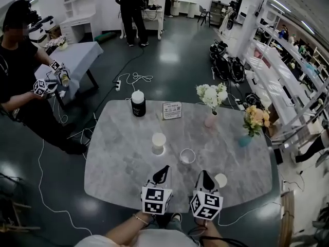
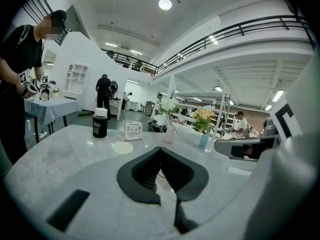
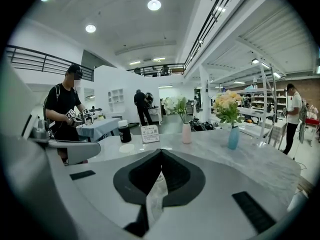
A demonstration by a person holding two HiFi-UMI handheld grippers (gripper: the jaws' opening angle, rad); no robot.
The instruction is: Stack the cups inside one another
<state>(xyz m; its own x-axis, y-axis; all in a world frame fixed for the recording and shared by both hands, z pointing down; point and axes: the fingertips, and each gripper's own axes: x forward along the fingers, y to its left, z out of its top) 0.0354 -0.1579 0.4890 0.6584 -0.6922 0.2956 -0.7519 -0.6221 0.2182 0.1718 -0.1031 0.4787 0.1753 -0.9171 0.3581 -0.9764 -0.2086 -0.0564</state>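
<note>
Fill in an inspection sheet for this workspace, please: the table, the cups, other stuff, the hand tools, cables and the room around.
Surface: grey marble table with rounded corners.
Job's things: three cups standing apart, none stacked: white cup, middle cup, third cup beside the right gripper.
Clutter: black bottle, sign card, pink vase of white flowers, blue vase of yellow flowers.
Grippers: left gripper and right gripper hang over the near edge, jaws together, nothing held.
Cables: power strip and white cables on the floor.
Surroundings: person in black holding grippers at a side table; shelving at the right.
</note>
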